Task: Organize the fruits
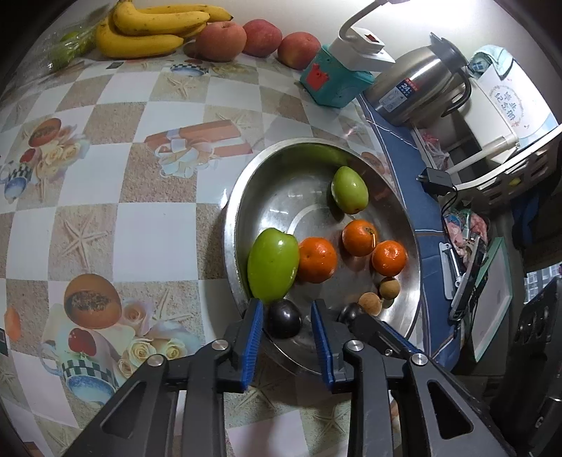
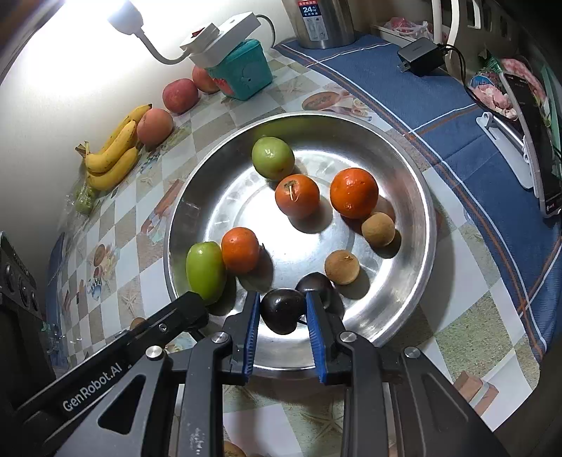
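Note:
A steel bowl holds two green fruits, three oranges, two brown longans and two dark plums. My right gripper has its blue pads on either side of one plum, touching it. The second plum lies just behind. In the left wrist view my left gripper is open over the bowl's near rim, with a plum between its fingers, untouched. The right gripper's arm shows at its right.
Bananas and three apples lie along the far wall. A teal box with a lamp base, a steel thermos and a charger on a blue cloth stand at the right.

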Demonstrator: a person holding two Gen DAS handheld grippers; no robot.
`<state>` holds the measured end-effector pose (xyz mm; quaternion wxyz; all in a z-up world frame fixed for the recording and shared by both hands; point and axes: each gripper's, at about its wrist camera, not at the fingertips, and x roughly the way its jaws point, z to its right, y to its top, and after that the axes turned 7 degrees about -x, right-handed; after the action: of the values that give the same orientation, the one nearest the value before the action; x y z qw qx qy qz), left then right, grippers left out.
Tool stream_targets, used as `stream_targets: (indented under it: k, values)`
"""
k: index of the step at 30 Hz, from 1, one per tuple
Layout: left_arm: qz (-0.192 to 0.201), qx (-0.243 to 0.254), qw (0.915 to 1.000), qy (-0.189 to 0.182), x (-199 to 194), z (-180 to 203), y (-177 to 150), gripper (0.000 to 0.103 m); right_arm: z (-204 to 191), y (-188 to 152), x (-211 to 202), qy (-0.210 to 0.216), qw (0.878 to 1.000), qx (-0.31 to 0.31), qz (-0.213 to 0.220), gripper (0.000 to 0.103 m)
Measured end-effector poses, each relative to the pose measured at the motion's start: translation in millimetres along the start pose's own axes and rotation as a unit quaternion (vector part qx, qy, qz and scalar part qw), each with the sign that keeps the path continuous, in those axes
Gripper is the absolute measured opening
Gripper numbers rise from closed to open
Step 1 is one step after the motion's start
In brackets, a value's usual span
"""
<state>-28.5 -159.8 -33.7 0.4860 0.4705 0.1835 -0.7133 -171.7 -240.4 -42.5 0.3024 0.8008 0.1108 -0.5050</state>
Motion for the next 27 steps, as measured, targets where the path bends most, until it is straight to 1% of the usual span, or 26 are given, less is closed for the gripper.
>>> stream_targets:
  k: [4,10,11,13,15,16,17,20,22,23,24,27]
  values:
    - [0.004,-0.001,1.0000,0.004,-3,0,1,0.041,2,-1,2,0.001,1.000,0.005,-0.005,0.028]
    - [0.012,0.000,0.9998,0.014,-8,-1,3,0.042,1,-1,3,0.003,1.000,0.001,-0.007,0.028]
    - [0.014,-0.001,0.9997,0.017,-9,-2,3,0.044,0,-1,3,0.004,1.000,0.000,-0.007,0.028]
    - [0.018,-0.002,0.9995,0.027,-11,-3,4,0.050,-1,0,3,0.005,1.000,-0.002,-0.005,0.028]
    - [0.025,-0.005,0.9987,0.044,-15,-6,5,0.054,-1,0,3,0.005,1.000,-0.003,-0.004,0.028]
    - [0.028,-0.005,0.9983,0.051,-15,-7,5,0.058,-1,0,3,0.005,1.000,-0.003,-0.005,0.028]
    - [0.032,-0.004,0.9974,0.064,-17,-9,6,0.061,-1,0,4,0.005,1.000,-0.003,-0.005,0.028]
    - [0.042,-0.004,0.9925,0.114,-19,-15,7,0.065,-1,0,5,0.004,1.000,-0.005,-0.006,0.028]
    - [0.045,-0.006,0.9889,0.142,-19,-19,7,0.070,-2,0,5,0.004,1.000,-0.006,-0.005,0.034]
    - [0.047,-0.008,0.9855,0.163,-18,-23,7,0.071,-3,1,4,0.003,1.000,-0.009,-0.004,0.043]
    - [0.048,-0.009,0.9837,0.173,-18,-25,7,0.071,-3,1,4,0.001,1.000,-0.011,-0.002,0.051]
    - [0.056,-0.017,0.9757,0.211,-19,-35,8,0.080,-5,2,3,-0.001,1.000,-0.018,0.004,0.062]
